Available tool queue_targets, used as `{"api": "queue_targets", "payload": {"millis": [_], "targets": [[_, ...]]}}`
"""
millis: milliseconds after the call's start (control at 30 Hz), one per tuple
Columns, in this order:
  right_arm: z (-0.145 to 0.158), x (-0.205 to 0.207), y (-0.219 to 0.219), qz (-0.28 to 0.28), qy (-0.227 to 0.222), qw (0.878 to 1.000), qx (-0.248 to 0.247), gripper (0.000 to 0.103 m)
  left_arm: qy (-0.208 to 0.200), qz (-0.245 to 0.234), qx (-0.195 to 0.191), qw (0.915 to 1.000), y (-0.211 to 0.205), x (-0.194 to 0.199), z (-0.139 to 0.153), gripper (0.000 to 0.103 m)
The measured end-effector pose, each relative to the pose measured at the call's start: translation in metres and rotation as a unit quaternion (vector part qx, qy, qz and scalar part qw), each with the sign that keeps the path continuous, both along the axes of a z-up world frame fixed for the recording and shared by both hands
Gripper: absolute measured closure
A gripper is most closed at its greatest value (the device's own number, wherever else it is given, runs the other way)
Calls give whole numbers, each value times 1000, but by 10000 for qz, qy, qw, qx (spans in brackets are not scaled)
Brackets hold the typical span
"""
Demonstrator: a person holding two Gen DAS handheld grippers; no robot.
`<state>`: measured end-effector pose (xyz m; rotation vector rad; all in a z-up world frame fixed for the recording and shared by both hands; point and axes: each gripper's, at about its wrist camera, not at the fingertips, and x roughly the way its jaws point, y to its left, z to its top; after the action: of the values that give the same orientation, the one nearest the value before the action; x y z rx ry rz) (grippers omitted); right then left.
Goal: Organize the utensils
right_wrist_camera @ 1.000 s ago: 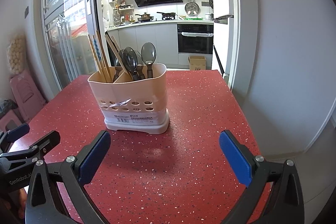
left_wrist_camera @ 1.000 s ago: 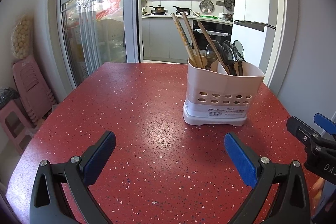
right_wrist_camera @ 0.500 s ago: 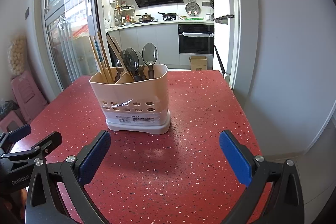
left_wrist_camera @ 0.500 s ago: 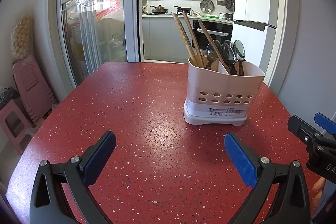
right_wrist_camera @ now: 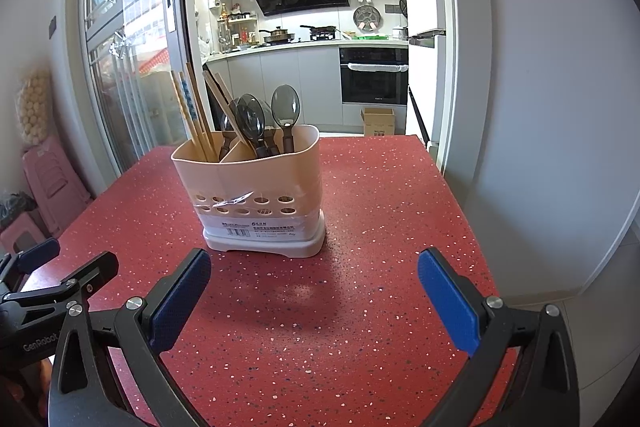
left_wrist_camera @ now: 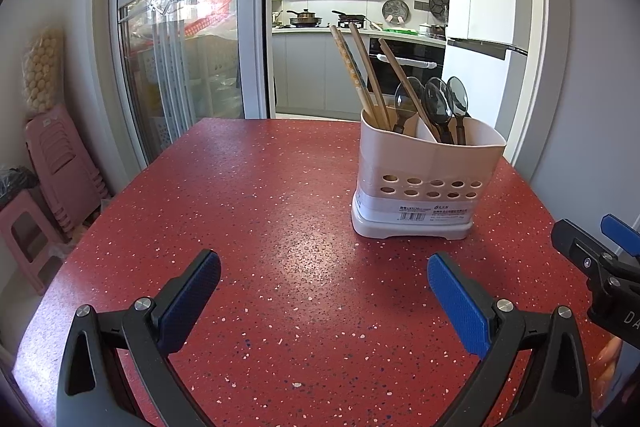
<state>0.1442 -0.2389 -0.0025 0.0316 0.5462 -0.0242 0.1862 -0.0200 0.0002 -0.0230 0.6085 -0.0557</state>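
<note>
A beige two-part utensil holder stands upright on the red speckled table; it also shows in the right wrist view. Wooden chopsticks lean in its left part and dark spoons stand in its right part. One chopstick leans across the spoons. My left gripper is open and empty, well short of the holder and to its left. My right gripper is open and empty, just in front of the holder. Each gripper shows at the edge of the other's view.
The table's right edge drops off beside a grey wall. Pink stools stand on the floor at the left by a glass sliding door. A kitchen lies behind the table through the doorway.
Both views have shifted slightly, and the holder appears a little closer and higher in the right wrist view. Both grippers stay open and empty.
</note>
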Motion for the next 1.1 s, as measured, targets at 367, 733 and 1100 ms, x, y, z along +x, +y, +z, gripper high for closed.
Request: {"api": "queue_targets", "payload": {"millis": [367,733,1100], "targets": [[1,-1,0,7,-19,10000,2,0,-5,25,36,10000,-1,0,1,0],[1,-2,1,-5,-20,10000,10,0,-17,27,58,10000,-3,0,1,0],[1,-3,0,-6,-22,10000,7,0,-11,26,49,10000,-4,0,2,0]]}}
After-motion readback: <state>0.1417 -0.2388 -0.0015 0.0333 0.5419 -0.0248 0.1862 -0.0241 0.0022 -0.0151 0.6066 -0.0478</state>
